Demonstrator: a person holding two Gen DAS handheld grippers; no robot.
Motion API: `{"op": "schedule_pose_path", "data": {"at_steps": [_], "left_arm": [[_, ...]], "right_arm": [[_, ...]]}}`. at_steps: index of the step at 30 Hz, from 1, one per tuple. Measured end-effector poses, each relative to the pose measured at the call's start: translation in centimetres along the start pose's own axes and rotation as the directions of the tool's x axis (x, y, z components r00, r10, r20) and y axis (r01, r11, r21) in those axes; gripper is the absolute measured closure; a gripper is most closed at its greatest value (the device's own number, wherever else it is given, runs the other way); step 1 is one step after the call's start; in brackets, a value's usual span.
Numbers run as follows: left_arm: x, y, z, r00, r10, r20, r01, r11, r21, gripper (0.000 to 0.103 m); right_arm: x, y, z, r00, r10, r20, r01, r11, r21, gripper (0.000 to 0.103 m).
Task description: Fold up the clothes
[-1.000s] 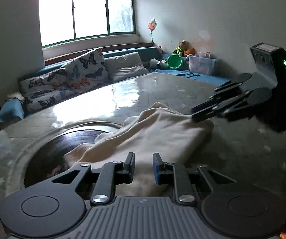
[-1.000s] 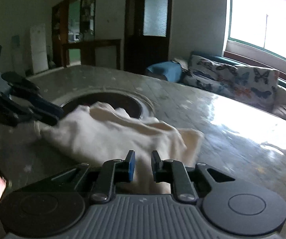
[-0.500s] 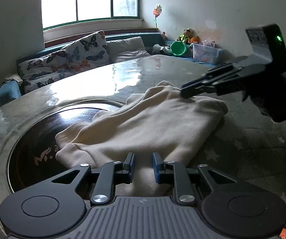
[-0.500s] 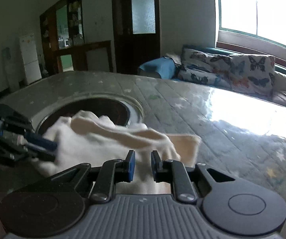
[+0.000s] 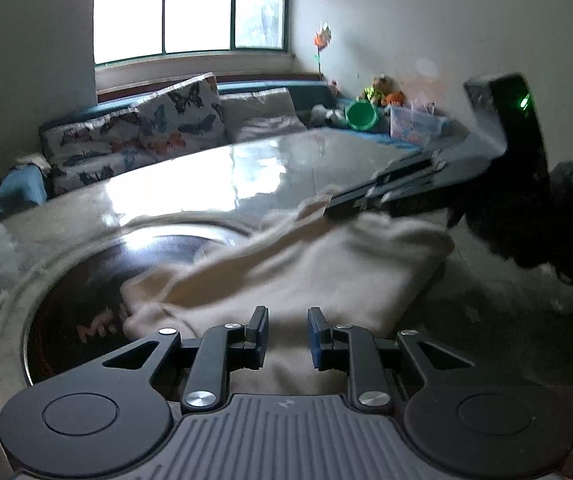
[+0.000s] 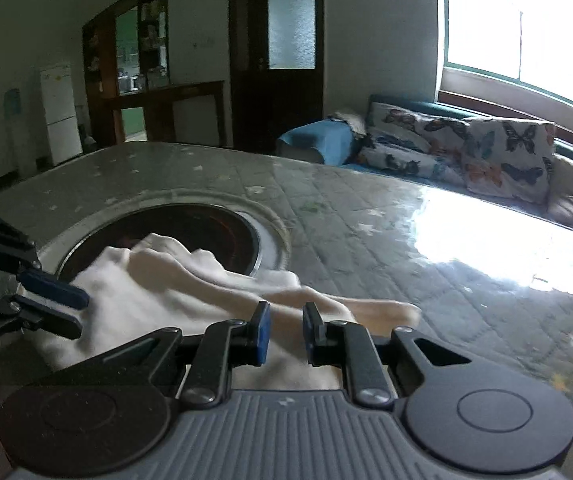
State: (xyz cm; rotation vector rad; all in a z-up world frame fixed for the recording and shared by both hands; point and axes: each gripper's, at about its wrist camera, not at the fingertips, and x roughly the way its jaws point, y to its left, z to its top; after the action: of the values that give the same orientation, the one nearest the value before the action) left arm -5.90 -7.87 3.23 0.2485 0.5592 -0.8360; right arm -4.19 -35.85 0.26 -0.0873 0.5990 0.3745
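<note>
A cream garment lies bunched and partly folded on a grey quilted table, its near-left portion overlapping the rim of a round dark inset set into the table top. In the left wrist view the left gripper sits low over the near edge of the garment with its fingers parted by a narrow gap; cloth shows between them, but no grip on it can be confirmed. In the same view the right gripper reaches in from the right, blurred, its tip at the far raised fold of the garment; whether it has hold of the cloth cannot be told there. In the right wrist view the right gripper also shows a narrow gap between its fingers, with the garment directly beneath and ahead. Beyond the table, butterfly-print cushions rest on a bench below a bright window, and a green bucket stands at the far right corner.
</note>
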Motion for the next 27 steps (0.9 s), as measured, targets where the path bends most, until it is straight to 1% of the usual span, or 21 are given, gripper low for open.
{"op": "schedule_pose_path", "data": {"at_steps": [2,4,6,7,9,10,13,14,16,18,20,22,23,24,26,27], "left_arm": [[0.2,0.5,0.4,1.000,0.024,0.006,-0.024,1.000,-0.008,0.079],[0.7,1.4,0.5,0.999,0.038,-0.007,-0.038,0.999,-0.031,0.079],[1.4,2.0,0.3,0.997,0.066,-0.027,-0.067,0.997,-0.030,0.079],[1.7,2.5,0.1,0.997,0.069,-0.041,-0.071,0.997,-0.041,0.079],[1.7,3.3,-0.1,0.998,0.052,-0.044,-0.055,0.996,-0.077,0.078],[1.5,3.5,0.0,0.998,0.052,-0.039,-0.056,0.995,-0.088,0.078],[0.4,3.7,0.2,0.998,0.058,0.004,-0.058,0.994,-0.094,0.077],[0.2,3.8,0.2,0.998,0.058,0.007,-0.057,0.994,-0.094,0.077],[0.7,3.8,-0.1,0.996,0.081,-0.026,-0.083,0.993,-0.088,0.077],[1.1,4.0,-0.6,0.995,0.092,-0.048,-0.096,0.991,-0.093,0.077],[0.9,3.9,-0.5,0.994,0.096,-0.043,-0.101,0.989,-0.111,0.077],[0.3,3.9,-0.3,0.994,0.106,-0.033,-0.109,0.985,-0.131,0.077],[0.0,3.8,-0.3,0.992,0.121,-0.027,-0.123,0.982,-0.140,0.077],[-0.4,3.8,-0.2,0.990,0.136,-0.022,-0.138,0.979,-0.149,0.076],[-0.8,4.0,-0.4,0.985,0.168,-0.030,-0.170,0.966,-0.196,0.075],[-0.8,4.2,-0.6,0.984,0.173,-0.046,-0.179,0.957,-0.231,0.075]], "right_arm": [[1.1,0.2,0.3,1.000,0.003,-0.006,-0.003,1.000,-0.007,0.087],[1.3,0.0,0.3,1.000,-0.007,-0.009,0.007,1.000,0.002,0.087],[1.5,-0.3,0.3,1.000,-0.018,-0.012,0.018,1.000,0.013,0.087],[1.6,-0.4,0.2,1.000,-0.023,-0.014,0.023,1.000,0.019,0.087],[1.8,-0.6,0.2,0.999,-0.034,-0.017,0.034,0.999,0.030,0.085],[1.9,-0.8,0.2,0.999,-0.039,-0.019,0.040,0.999,0.035,0.083],[0.7,0.0,0.3,1.000,-0.013,0.013,0.013,1.000,0.021,0.082],[0.5,0.4,0.3,1.000,-0.003,0.017,0.002,1.000,0.013,0.082],[0.3,0.9,0.1,1.000,0.014,0.017,-0.014,1.000,0.003,0.082],[0.8,1.2,-0.6,1.000,0.008,-0.016,-0.008,1.000,-0.005,0.081],[1.0,1.0,-1.2,0.999,-0.005,-0.034,0.005,1.000,0.000,0.081],[0.0,0.9,-1.2,1.000,0.005,-0.012,-0.004,1.000,0.021,0.080],[-0.7,0.9,-1.1,1.000,0.011,0.003,-0.011,1.000,0.029,0.079],[-1.3,0.9,-1.2,1.000,0.008,0.013,-0.009,0.999,0.031,0.073],[-2.5,0.9,-1.4,1.000,-0.010,0.029,0.010,1.000,0.025,0.065],[-3.0,0.7,-1.6,0.999,-0.027,0.033,0.026,0.999,0.025,0.065]]}}
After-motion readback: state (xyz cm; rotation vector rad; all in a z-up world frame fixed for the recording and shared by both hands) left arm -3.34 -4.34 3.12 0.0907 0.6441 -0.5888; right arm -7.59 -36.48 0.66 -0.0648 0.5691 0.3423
